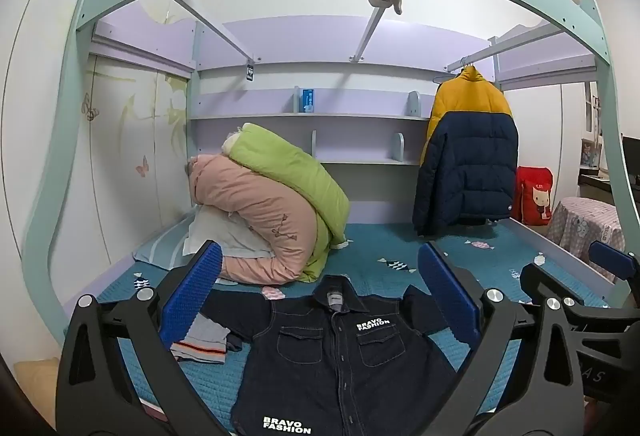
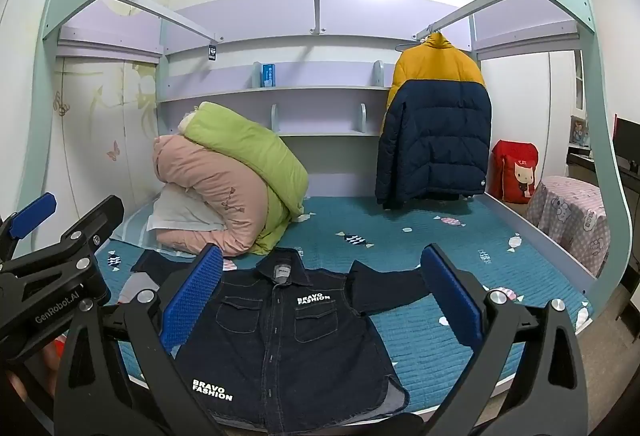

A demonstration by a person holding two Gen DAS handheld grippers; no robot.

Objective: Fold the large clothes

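The left tool (image 1: 320, 294) is wide open. Its two blue pads sit far apart at the lower left and lower right of the left view, and nothing is between them. The right tool (image 2: 322, 290) is wide open too and holds nothing. Neither tool touches any cloth.

The dark shirt (image 2: 280, 336) lies flat on the blue bed cover (image 2: 440, 236), front side up, in the lower middle of both views. One sleeve sticks out toward the right. The other sleeve is partly hidden behind the left blue pad in the right view. The bottom of the shirt is cut off by the frame edge in the left view.

A gray striped cloth (image 1: 204, 344) peeks out at the lower left, half hidden by the tool. Rolled pink and green blankets (image 1: 272, 212) sit behind the shirt. A yellow and blue coat (image 1: 468, 152) hangs at the right.
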